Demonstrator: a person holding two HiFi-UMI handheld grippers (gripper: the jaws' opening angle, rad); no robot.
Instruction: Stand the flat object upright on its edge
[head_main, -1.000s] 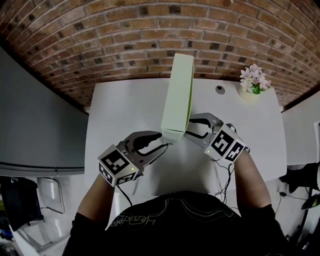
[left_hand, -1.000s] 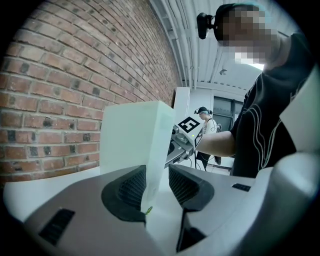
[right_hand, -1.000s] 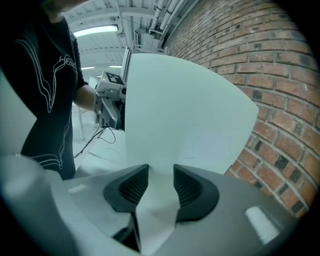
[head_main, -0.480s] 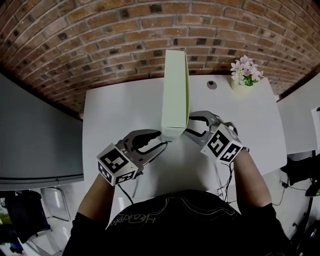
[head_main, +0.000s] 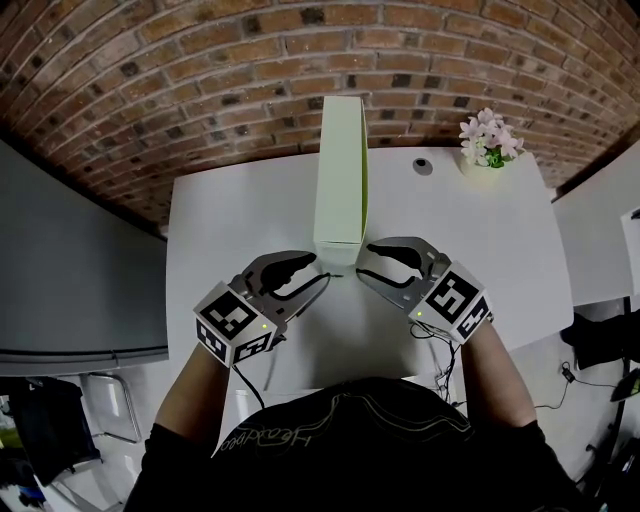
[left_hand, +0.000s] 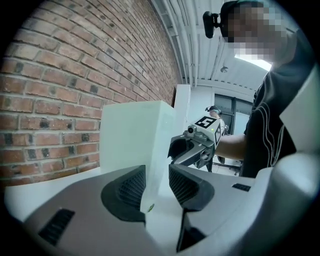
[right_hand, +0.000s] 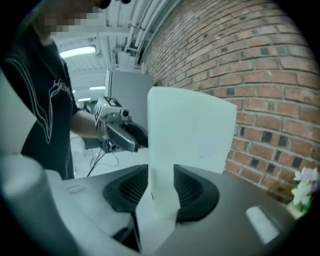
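Stretching under a red brick wall (head_main: 200, 80), a white bench (head_main: 220, 220) is filling the middle of the head view. A grey partition (head_main: 70, 260) is running along its left side, and a round cable hole (head_main: 424, 167) is sitting near its far edge. A small pot of pale flowers (head_main: 487, 140) is standing at the far right corner, well apart from everything else. A pale green box (head_main: 338, 170) is standing upright on its long edge at the bench's middle, closed, so its inside is not showing. The left tongs (head_main: 322, 272) and right tongs (head_main: 360, 268) are hovering just beside its near end, one at each lower corner. Each pair of jaws is standing a narrow gap apart, with the box's near edge lining up in that gap and the pads not pressing on it.
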